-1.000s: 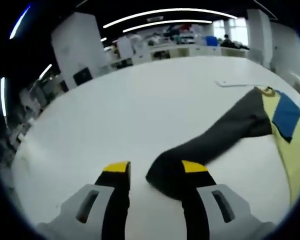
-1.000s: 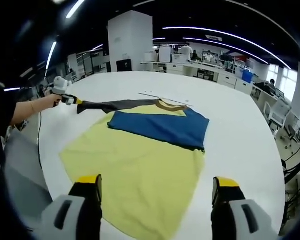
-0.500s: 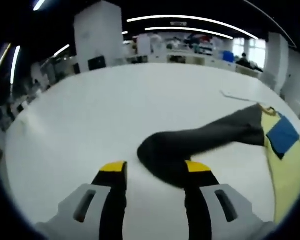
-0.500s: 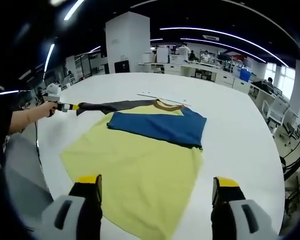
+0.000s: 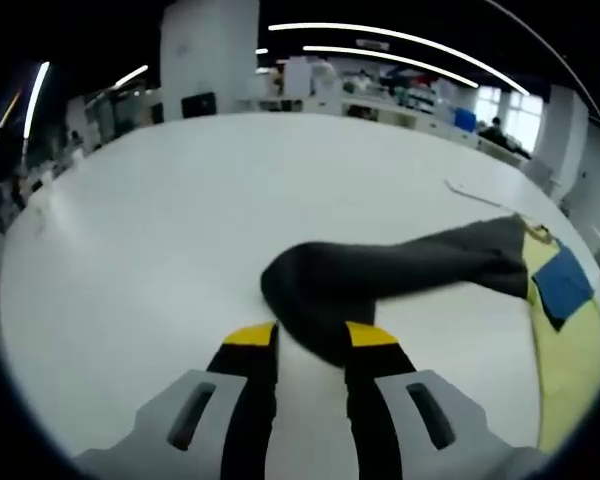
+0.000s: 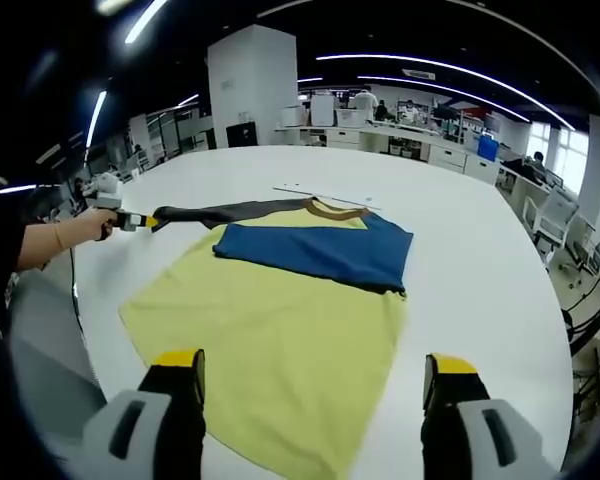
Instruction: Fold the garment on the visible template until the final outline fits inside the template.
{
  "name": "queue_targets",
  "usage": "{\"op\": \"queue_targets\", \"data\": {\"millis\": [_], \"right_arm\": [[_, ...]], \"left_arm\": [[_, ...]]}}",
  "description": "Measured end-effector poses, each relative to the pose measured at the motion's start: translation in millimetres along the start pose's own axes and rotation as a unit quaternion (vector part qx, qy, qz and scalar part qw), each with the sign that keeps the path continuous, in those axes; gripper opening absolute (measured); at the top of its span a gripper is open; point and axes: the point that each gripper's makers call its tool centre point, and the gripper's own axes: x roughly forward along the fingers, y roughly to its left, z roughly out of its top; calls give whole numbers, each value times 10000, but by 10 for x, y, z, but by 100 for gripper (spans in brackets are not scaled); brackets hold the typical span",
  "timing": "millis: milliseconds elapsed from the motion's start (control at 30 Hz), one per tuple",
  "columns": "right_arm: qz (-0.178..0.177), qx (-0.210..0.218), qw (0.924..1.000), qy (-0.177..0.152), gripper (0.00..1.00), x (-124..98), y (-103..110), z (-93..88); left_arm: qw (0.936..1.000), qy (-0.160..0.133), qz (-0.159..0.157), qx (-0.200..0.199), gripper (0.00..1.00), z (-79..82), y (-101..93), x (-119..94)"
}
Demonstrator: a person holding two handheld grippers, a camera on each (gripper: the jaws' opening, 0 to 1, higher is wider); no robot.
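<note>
The left gripper (image 5: 311, 338) points forward and low over the bench (image 5: 160, 230). Its two jaws with yellow tips stand close together and pinch the end of the dark sleeve (image 5: 380, 275). In the right gripper view, a hand (image 6: 88, 226) holds that gripper out at the end of a bare, stretched arm, right at the tip of the sleeve. The right gripper (image 6: 314, 368) is held up above the bench. Its two jaws stand wide apart with nothing between them.

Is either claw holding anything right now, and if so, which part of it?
The left claw grips the cuff end of the dark grey sleeve of the yellow and blue shirt. The right claw is open, holding nothing.
</note>
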Motion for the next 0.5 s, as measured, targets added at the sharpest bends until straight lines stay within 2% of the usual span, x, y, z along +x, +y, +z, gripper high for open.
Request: {"op": "queue_targets", "data": {"millis": [233, 300, 367, 500], "right_arm": [[-24, 12, 10000, 21, 91, -12, -8, -22], [-30, 19, 10000, 34, 91, -16, -5, -35], [-34, 27, 10000, 46, 91, -18, -4, -45], [-34, 40, 10000, 40, 90, -27, 4, -48]], "left_arm": [[9998, 79, 170, -1, 16, -11, -11, 22], [9998, 91, 179, 26, 12, -8, -16, 22], [9998, 139, 111, 50, 2, -13, -36, 15], [9992, 225, 86, 303, 1, -24, -39, -29]]}}
